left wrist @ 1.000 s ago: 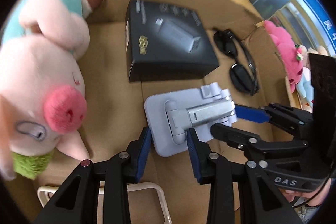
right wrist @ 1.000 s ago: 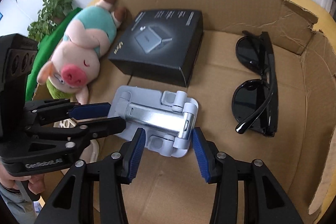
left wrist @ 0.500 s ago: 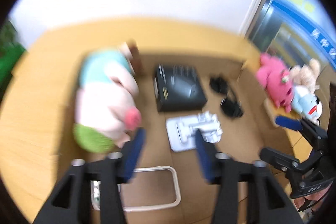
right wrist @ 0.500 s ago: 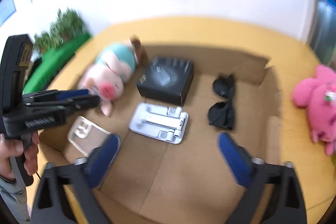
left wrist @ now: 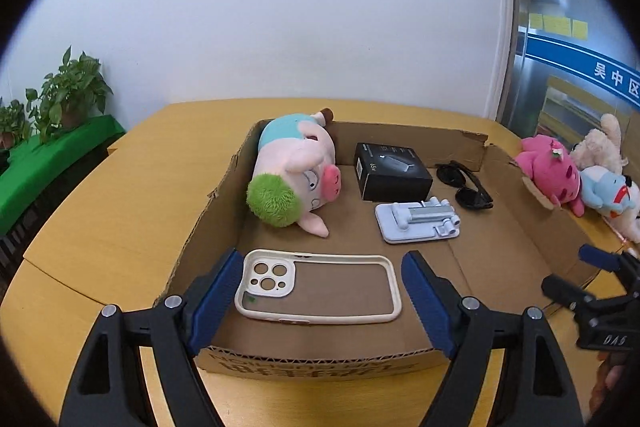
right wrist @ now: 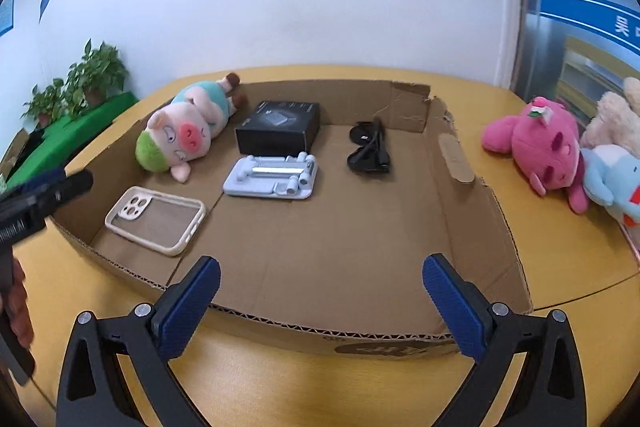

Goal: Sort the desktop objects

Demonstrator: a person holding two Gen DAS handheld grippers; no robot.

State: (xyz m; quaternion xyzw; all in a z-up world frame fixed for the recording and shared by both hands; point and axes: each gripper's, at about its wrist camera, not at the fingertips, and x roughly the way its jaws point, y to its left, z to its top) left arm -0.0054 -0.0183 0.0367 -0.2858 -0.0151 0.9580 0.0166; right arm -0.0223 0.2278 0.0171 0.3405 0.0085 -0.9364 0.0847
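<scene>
White wall behind, a yellow wooden table (right wrist: pixel 280 379) under us, and on it we have the shallow cardboard box (right wrist: pixel 460 163) where the sorted things lie. We see the grey phone stand (right wrist: pixel 272 177) flat on the box floor near the middle, touched by nothing. Just behind it sits the black carton (right wrist: pixel 280 127), and to the right of that the dark sunglasses (right wrist: pixel 370 149), folded. Along the left wall of the box lies the plush pig (right wrist: pixel 184 131) with its green tuft toward us, and in the near left corner the cream phone case (right wrist: pixel 156 223) rests open side up. Our left tongs (left wrist: pixel 322 301) hang over the near edge of the box, blue pads apart and having just been opening, with the phone case seen between them but not pressed by them. Our right tongs (right wrist: pixel 320 307) stand wide apart above the front rim, nothing between the pads; they too have just been opening. Out on the table to the right of the box we spot a pink plush (right wrist: pixel 536 143), with a cream one and a pale blue one beside it. Potted plants (right wrist: pixel 92 75) stand on a green ledge by the far left wall.
</scene>
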